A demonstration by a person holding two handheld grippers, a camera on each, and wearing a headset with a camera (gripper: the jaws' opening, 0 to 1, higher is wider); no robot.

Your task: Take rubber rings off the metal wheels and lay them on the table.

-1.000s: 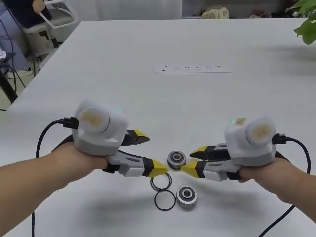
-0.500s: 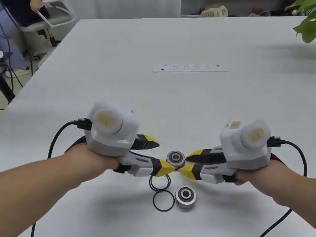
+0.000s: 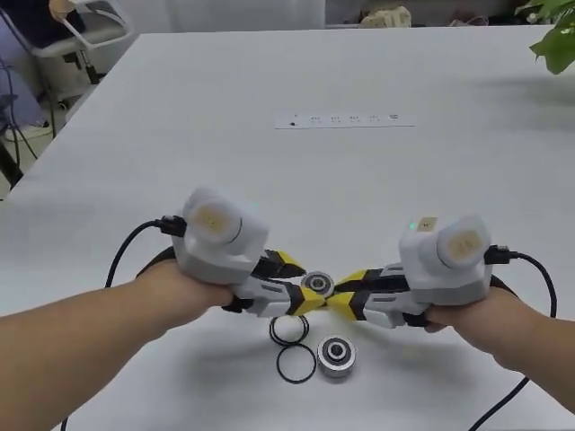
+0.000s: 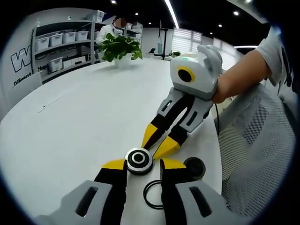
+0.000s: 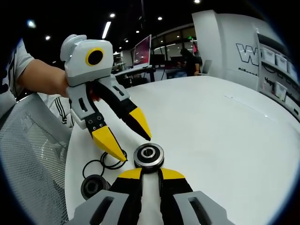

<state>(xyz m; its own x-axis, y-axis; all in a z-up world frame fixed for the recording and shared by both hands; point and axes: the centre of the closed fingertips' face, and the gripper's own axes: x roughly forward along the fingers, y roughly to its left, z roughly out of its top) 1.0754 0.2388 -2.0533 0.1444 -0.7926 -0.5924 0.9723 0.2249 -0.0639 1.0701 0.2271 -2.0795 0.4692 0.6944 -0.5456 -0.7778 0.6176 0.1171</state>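
Observation:
A metal wheel [image 3: 316, 284] with a dark rubber rim lies on the white table [image 3: 359, 189], between the two grippers. My left gripper [image 3: 296, 283] is open, and its yellow-tipped jaws stand on either side of that wheel [image 4: 138, 160]. From the right, my right gripper [image 3: 344, 292] points at the wheel [image 5: 149, 156]. Its jaws are shut, with the tips against the wheel's near rim. Two loose black rubber rings [image 3: 289, 329] [image 3: 296, 363] lie just in front. A second wheel [image 3: 336, 353] sits beside them.
A white power strip [image 3: 344, 120] lies across the middle of the table. A green plant [image 3: 552, 40] is at the far right corner. A chair [image 3: 85, 36] stands past the far left edge. Cables trail from both grippers towards me.
Both grippers have moved inward to the wheel. The left jaws now straddle it, and the right jaws have narrowed and reached its rim. The rings and second wheel have stayed put.

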